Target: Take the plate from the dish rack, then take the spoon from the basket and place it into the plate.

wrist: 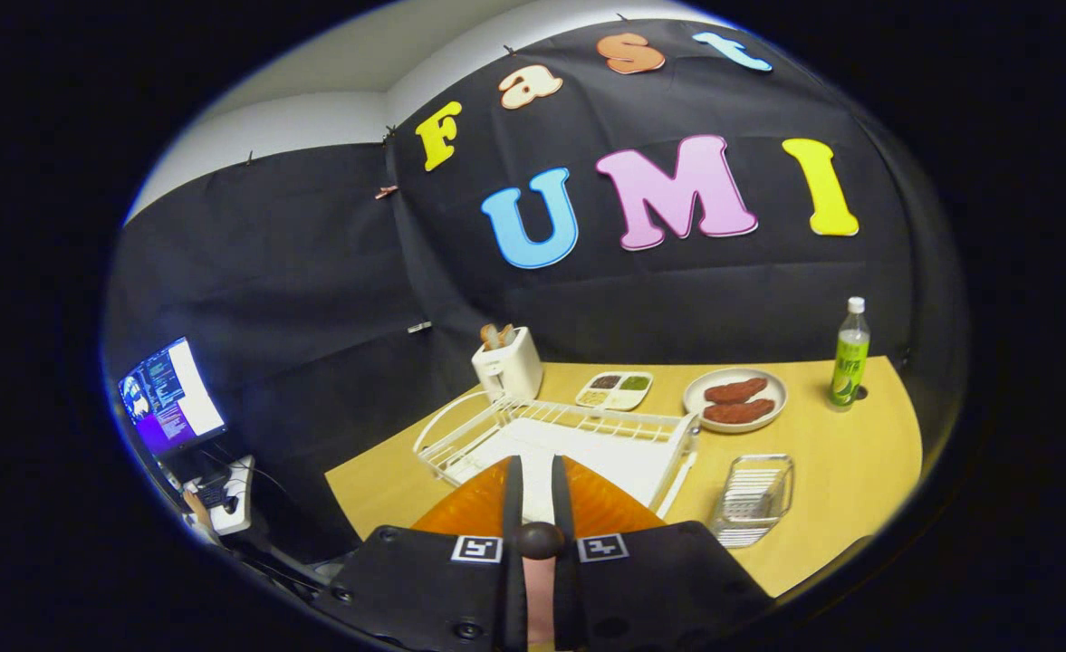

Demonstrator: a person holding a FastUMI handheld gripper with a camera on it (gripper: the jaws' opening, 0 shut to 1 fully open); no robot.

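My gripper (pixel 537 464) is held high above the wooden table (pixel 840 453), its fingers close together. An orange ribbed plate (pixel 460 509) spreads out on both sides of the fingers, and they appear to pinch its rim. Just beyond the fingertips the white wire dish rack (pixel 587 421) stands on the table with a white mat inside. Right of the rack lies a small metal wire basket (pixel 754 496). Something silvery lies in the basket, but I cannot make out a spoon's shape.
A white toaster (pixel 507 362) with bread stands behind the rack. Beyond the rack are a divided sauce dish (pixel 614 389), a pale plate of sausages (pixel 734 400) and a green bottle (pixel 849 358). A lit monitor (pixel 170 394) sits far to the left, off the table.
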